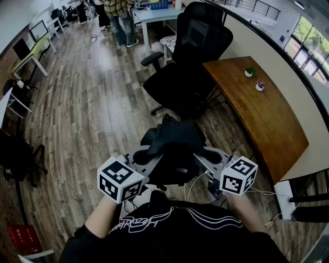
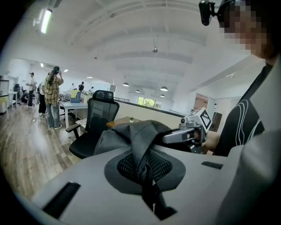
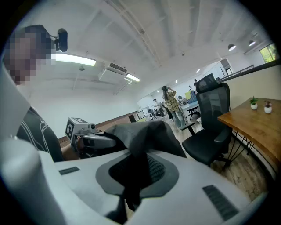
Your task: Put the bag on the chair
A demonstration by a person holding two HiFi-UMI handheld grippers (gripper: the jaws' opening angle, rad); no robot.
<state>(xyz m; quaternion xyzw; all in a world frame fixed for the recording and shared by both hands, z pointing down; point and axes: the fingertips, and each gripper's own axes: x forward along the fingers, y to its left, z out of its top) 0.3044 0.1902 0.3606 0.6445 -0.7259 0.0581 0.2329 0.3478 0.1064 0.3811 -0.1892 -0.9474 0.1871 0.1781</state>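
This looks to me like an open-plan office. A black mesh-backed office chair (image 1: 185, 72) with armrests stands on wood-plank flooring (image 1: 87, 118) beside a long wooden desk (image 1: 257, 113), which carries two small potted plants (image 1: 249, 72). Farther back I see white desks (image 1: 154, 14) with a person (image 1: 121, 15) standing by them, and dark screens (image 1: 23, 47) sit on a desk along the left wall. A low partition (image 1: 277, 61) runs behind the wooden desk, with windows (image 1: 311, 46) beyond it. In the left gripper view I see a white ceiling with a strip light (image 2: 45, 21) and more people standing among the desks.
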